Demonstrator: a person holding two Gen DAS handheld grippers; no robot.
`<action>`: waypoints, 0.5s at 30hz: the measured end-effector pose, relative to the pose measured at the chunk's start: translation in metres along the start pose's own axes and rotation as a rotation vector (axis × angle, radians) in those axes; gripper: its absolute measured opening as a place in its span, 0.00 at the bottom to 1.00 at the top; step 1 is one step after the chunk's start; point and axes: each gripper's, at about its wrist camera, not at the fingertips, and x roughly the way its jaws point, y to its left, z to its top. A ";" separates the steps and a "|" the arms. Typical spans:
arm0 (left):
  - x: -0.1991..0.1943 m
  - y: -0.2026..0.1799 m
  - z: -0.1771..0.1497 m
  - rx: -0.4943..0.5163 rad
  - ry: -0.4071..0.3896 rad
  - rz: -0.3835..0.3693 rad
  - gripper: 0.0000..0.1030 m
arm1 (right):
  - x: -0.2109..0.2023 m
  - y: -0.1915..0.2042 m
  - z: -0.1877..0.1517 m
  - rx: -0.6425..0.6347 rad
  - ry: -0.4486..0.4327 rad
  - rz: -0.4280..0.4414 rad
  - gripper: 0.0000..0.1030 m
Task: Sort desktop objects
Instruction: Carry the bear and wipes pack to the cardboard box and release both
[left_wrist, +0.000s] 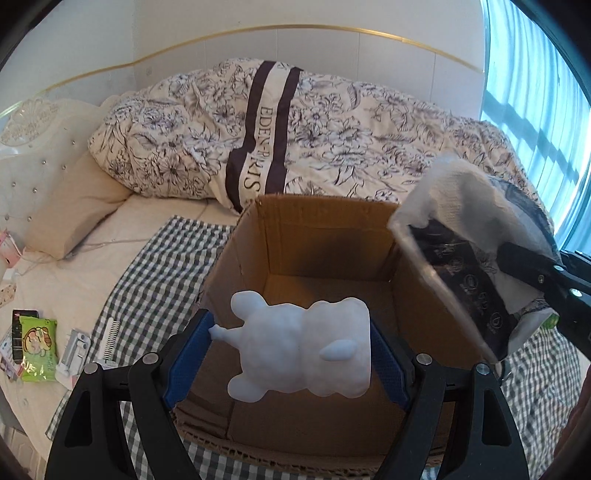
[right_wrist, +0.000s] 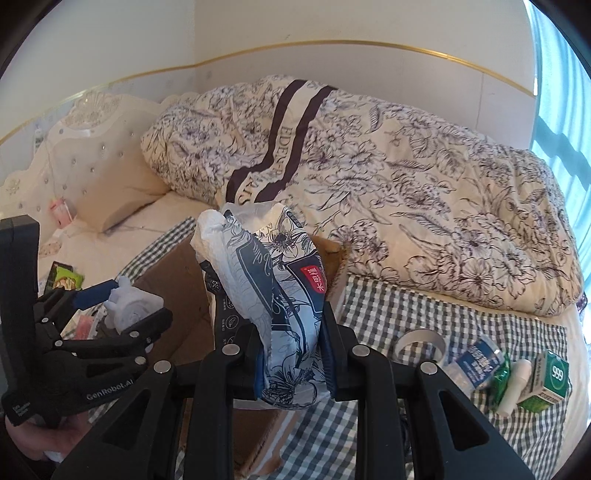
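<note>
My left gripper (left_wrist: 291, 350) is shut on a pale blue bear-shaped toy (left_wrist: 299, 350), held over the open cardboard box (left_wrist: 328, 236) that stands on the checked cloth. The same toy (right_wrist: 129, 302) and left gripper (right_wrist: 122, 306) show at the left of the right wrist view. My right gripper (right_wrist: 291, 332) is shut on a blue-and-white floral tissue pack (right_wrist: 273, 295), with white tissue sticking out of its top. That tissue pack (left_wrist: 469, 266) hangs above the box's right wall in the left wrist view. The box floor looks bare.
A green snack packet (left_wrist: 37, 350), a white comb (left_wrist: 110, 336) and small items lie left of the box. Right of it lie a tape roll (right_wrist: 421, 341), a blue packet (right_wrist: 476, 365), a white tube (right_wrist: 513, 387) and a green 999 box (right_wrist: 550, 380). A floral duvet (left_wrist: 332, 136) is piled behind.
</note>
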 end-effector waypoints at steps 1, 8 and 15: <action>0.002 0.000 -0.001 0.001 0.006 -0.001 0.80 | 0.004 0.002 -0.001 -0.003 0.005 0.001 0.22; 0.016 0.002 -0.007 0.005 0.034 -0.012 0.81 | 0.026 0.009 -0.001 -0.010 0.032 0.007 0.23; 0.018 0.007 -0.009 -0.011 0.031 -0.013 0.82 | 0.039 0.011 -0.003 -0.013 0.050 0.002 0.24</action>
